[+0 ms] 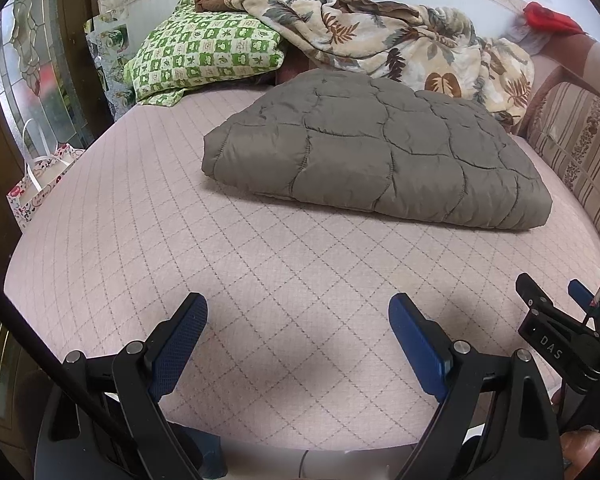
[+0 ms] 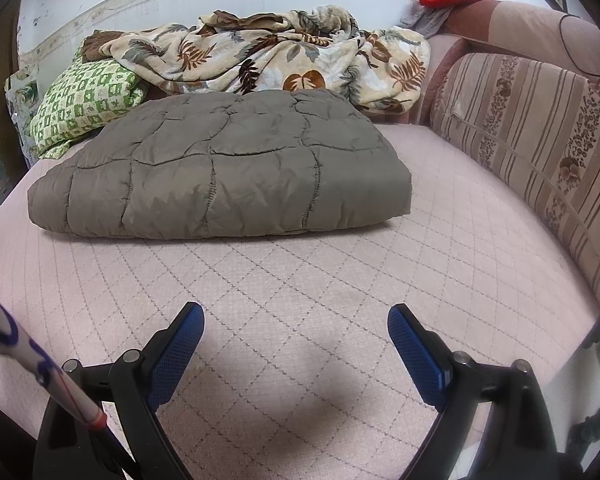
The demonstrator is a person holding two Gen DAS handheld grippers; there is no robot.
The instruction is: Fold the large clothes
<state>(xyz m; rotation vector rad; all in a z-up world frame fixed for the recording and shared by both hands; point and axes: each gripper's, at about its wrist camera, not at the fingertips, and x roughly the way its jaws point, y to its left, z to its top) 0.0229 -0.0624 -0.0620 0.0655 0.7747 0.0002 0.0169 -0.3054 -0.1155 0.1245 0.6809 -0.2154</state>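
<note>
A grey-brown quilted garment (image 1: 380,148) (image 2: 224,168) lies folded into a thick rectangle on the pink quilted bed (image 1: 220,264) (image 2: 300,280). My left gripper (image 1: 298,312) hovers open over bare bedding near the front edge, well short of the garment, with nothing between its blue pads (image 1: 180,344). My right gripper (image 2: 296,320) is also open and empty, the same distance back from the garment. In the left wrist view the right gripper (image 1: 556,300) shows at the right edge.
A leaf-print blanket (image 1: 400,40) (image 2: 292,56) is heaped against the far wall beside a green checked pillow (image 1: 204,56) (image 2: 84,100). A striped cushioned backrest (image 1: 576,152) (image 2: 540,152) borders the right side. A paper gift bag (image 1: 40,184) stands off the left edge.
</note>
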